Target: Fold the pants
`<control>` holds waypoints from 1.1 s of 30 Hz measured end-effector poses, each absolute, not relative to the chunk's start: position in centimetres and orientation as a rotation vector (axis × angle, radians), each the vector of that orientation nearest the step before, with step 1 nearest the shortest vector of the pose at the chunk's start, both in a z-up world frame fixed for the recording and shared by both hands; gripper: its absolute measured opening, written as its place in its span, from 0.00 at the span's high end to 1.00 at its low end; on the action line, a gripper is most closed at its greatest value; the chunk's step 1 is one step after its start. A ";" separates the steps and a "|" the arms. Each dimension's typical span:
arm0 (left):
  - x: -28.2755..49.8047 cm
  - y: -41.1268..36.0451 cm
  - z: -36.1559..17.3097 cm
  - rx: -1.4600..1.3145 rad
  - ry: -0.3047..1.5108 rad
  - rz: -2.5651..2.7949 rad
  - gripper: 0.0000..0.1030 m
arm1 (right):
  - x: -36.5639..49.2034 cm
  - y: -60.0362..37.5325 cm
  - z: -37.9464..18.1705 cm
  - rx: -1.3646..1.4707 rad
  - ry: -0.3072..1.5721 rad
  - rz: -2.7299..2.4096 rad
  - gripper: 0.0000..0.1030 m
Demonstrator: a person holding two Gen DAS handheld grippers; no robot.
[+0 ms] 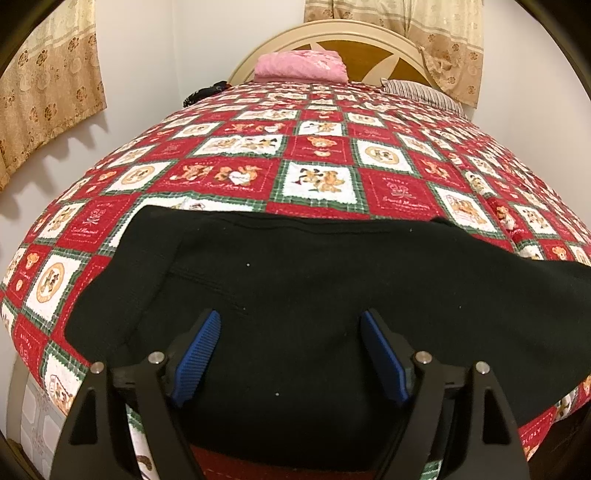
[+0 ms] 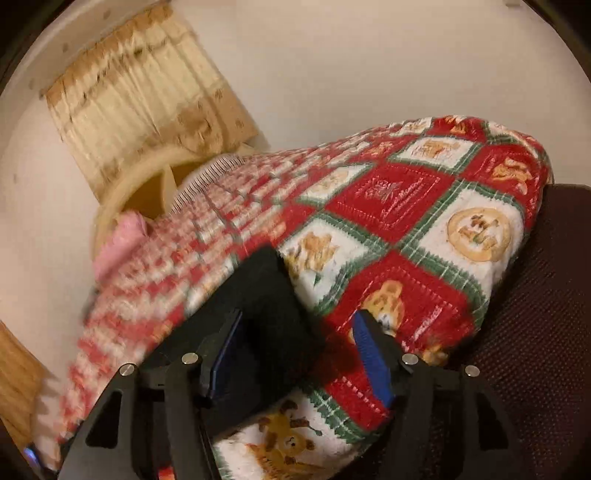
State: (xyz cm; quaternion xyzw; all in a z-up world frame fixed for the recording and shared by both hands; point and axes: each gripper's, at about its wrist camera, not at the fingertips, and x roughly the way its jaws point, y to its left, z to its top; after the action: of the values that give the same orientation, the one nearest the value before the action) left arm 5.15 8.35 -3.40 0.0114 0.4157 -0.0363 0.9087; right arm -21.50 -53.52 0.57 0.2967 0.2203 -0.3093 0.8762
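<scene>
Left wrist view shows your left gripper (image 1: 290, 354) hovering with its blue pads (image 1: 197, 363) spread wide over the black pants (image 1: 317, 291), which lie in a broad folded band across the near end of the bed, on the red, white and green teddy-bear quilt (image 1: 321, 147); nothing is pinched between the jaws. Right wrist view, blurred on its left side, shows your right gripper (image 2: 295, 354) with fingers parted around one corner of the pants (image 2: 271, 306), the cloth lying on the quilt (image 2: 406, 229) between the jaws but not clamped. Judged from this, a fold has just been laid down and the next one is yet to be taken. To do it well, take both hems at matching points before lifting, bite only the pants and not the quilt beneath, and carry the two ends together so the edges meet squarely. A pink folded cloth (image 1: 301, 64) and a striped pillow (image 1: 421, 92) sit by the headboard (image 1: 354, 35), well apart from the work. No container is in view, so there are no contents to report.
</scene>
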 end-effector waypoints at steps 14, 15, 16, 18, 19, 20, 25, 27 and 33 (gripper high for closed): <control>4.9 8.7 -3.5 0.011 0.840 -0.090 0.20 | -12.4 -34.3 7.6 0.054 0.501 -0.381 0.90; 4.8 8.7 -3.4 0.010 0.837 -0.092 0.20 | -11.0 -31.3 7.0 -0.010 0.520 -0.320 0.90; 4.8 8.7 -3.5 0.009 0.835 -0.094 0.20 | -10.1 -29.2 6.4 -0.048 0.534 -0.283 0.90; 4.8 8.8 -3.4 0.006 0.833 -0.099 0.20 | -7.9 -24.0 3.8 -0.131 0.569 -0.174 0.90; 4.8 8.9 -3.4 0.004 0.833 -0.100 0.20 | -7.3 -22.3 2.6 -0.160 0.583 -0.140 0.90; 4.9 8.9 -3.4 0.004 0.833 -0.101 0.20 | -6.5 -20.3 1.2 -0.193 0.602 -0.104 0.90; 4.8 9.0 -3.5 0.011 0.827 -0.113 0.20 | -4.9 -14.7 -5.1 -0.313 0.651 -0.037 0.89; 4.7 9.0 -3.5 0.013 0.826 -0.116 0.20 | -5.4 -13.3 -6.3 -0.413 0.616 -0.076 0.89; 4.7 9.0 -3.5 0.012 0.825 -0.117 0.19 | -7.0 -11.0 -7.0 -0.619 0.551 -0.068 0.87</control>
State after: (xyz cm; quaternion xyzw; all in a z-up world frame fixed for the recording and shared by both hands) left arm 4.71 8.98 -3.47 0.0059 0.4007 -0.0568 0.9144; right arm -7.04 -11.00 -7.01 -0.3006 0.2677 -0.0329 0.9148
